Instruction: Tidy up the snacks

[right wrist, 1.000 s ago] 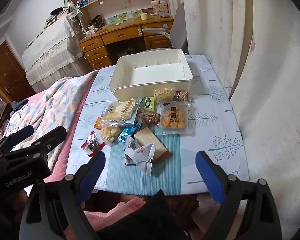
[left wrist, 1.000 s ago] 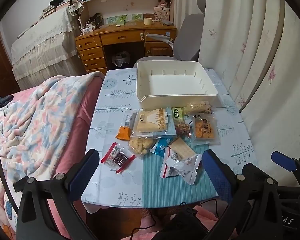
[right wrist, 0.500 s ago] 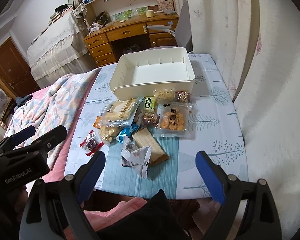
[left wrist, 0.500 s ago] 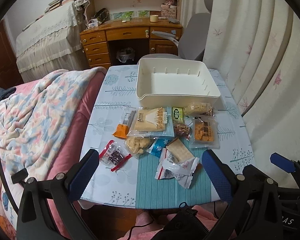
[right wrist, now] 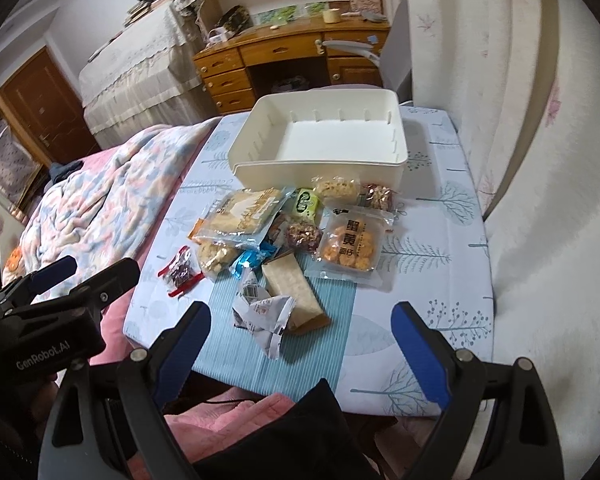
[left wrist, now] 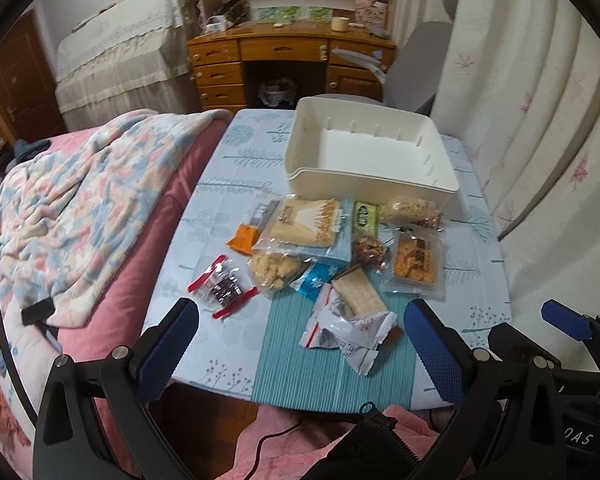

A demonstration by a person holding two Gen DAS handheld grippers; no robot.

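An empty white bin stands at the far side of the small table. Several snack packets lie in front of it: a large clear cracker bag, an orange cracker pack, a red-edged packet, a crumpled white wrapper over a tan wafer pack. My left gripper is open and empty above the near table edge. My right gripper is open and empty, also near the front edge.
A bed with a floral quilt presses against the table's left side. Curtains hang close on the right. A wooden desk and a grey chair stand behind the table. The tablecloth has bare room at right.
Both grippers have moved slightly forward toward the table, so the snacks and bin look a little closer. Nothing on the table has moved.
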